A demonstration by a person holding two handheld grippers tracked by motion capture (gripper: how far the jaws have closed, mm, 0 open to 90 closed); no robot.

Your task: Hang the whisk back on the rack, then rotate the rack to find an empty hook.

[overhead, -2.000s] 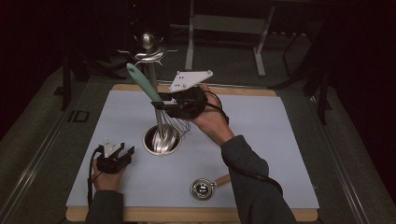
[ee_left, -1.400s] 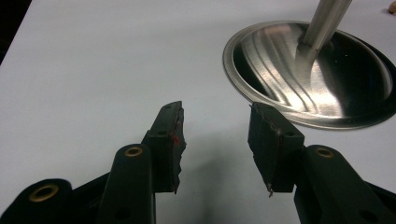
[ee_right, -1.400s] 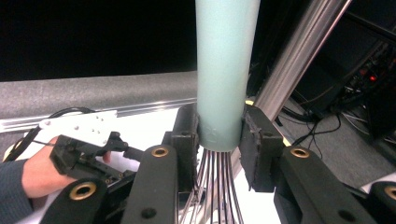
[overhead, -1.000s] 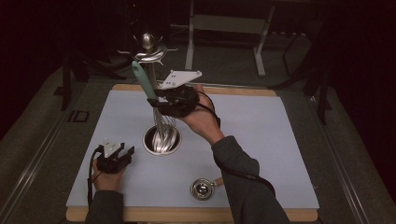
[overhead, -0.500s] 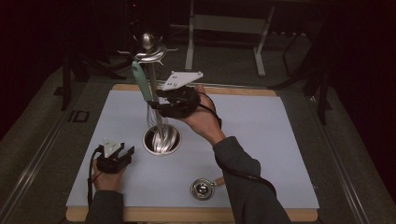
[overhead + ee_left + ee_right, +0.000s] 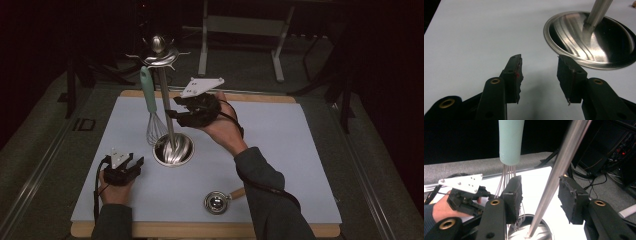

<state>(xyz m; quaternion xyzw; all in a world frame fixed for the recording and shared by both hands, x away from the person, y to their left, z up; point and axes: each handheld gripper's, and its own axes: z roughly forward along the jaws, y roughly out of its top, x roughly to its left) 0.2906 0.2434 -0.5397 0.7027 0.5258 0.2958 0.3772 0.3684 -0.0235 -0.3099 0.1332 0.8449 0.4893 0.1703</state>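
A steel utensil stand has a round base (image 6: 172,150) (image 6: 594,42) and a pole (image 6: 165,100) (image 6: 556,170) topped with hooks (image 6: 159,52). A whisk with a mint-green handle (image 6: 146,92) (image 6: 511,140) hangs upright from a hook, left of the pole, its wires (image 6: 155,131) above the base. My right gripper (image 6: 172,112) (image 6: 540,192) is just right of the pole. Its jaws have just been opening and stand open; the pads press on nothing, and the pole shows in the gap. My left gripper (image 6: 122,167) (image 6: 539,72) rests open on the mat, left of the base.
A pale mat (image 6: 280,140) covers a wooden board. A small round metal scoop with a wooden handle (image 6: 217,201) lies near the front edge. My left hand and its gripper (image 6: 461,192) show beyond the whisk in the right gripper view. Dark floor and a table frame lie behind.
The whisk, earlier tilted in my right gripper, now hangs upright from the hook by itself. The right jaws have let go and drawn slightly right. The left gripper has not moved.
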